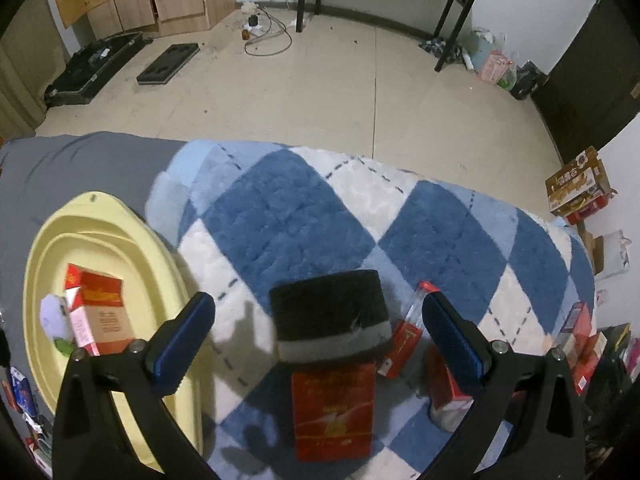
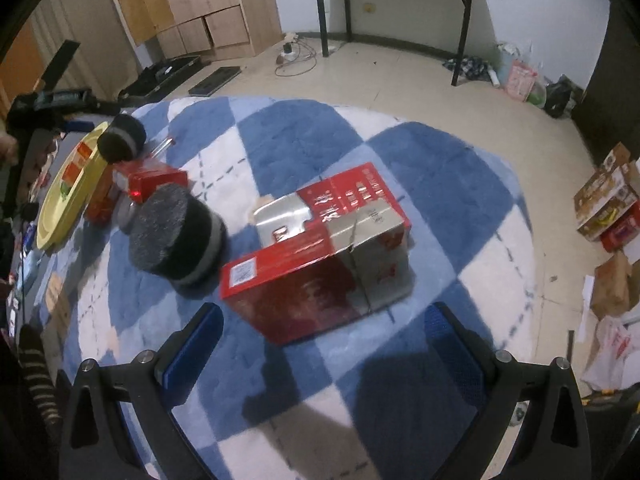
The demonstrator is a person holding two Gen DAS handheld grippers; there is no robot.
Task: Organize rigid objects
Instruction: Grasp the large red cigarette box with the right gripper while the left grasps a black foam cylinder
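On the checked blanket (image 1: 288, 216), your black sponge puck (image 1: 330, 314) rests atop a red box (image 1: 332, 412) | left gripper (image 1: 320, 340) gapes wide around it, gripping nothing | yellow tray (image 1: 132, 248) left of the blanket holds 1 red carton (image 1: 100, 312) | right gripper (image 2: 320, 344) wide open, empty, near a large red box (image 2: 320, 256)

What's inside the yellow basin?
The basin holds a red box with a white item beside it. Anything under them is covered, and the left tongs hide its near edge.
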